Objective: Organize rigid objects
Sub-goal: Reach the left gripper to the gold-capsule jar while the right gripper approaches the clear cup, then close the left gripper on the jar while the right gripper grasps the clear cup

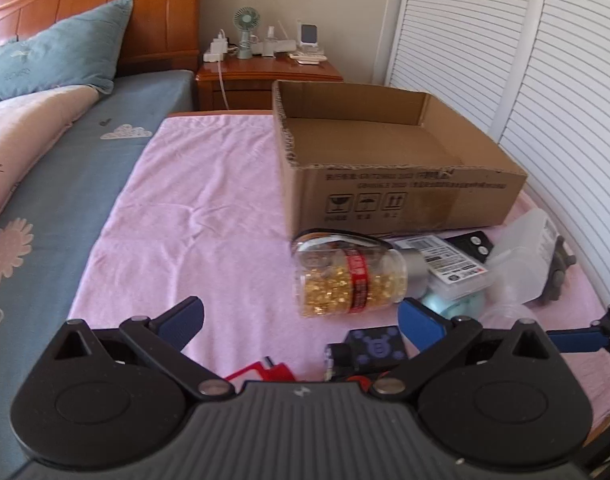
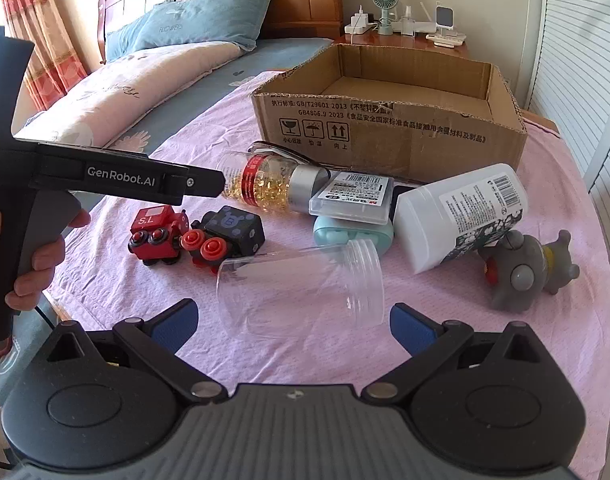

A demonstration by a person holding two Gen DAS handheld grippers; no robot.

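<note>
Both grippers are held open, nothing gripped. Left gripper (image 1: 301, 320): capsule bottle (image 1: 345, 280) is seen lying just ahead, cardboard box (image 1: 405, 200) beyond it. Right gripper (image 2: 293, 320): clear jar (image 2: 301, 288) lies between its fingers; 2 toy trains (image 2: 193, 236) sit ahead-left.

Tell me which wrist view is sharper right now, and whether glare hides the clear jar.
Right wrist view is sharper: the cardboard box print reads cleanly. The clear jar shows only soft highlights, outline intact. Left wrist view is softer, with box print smeared and bright haze at the shutter doors. Both views bend straight lines toward the edges.
</note>
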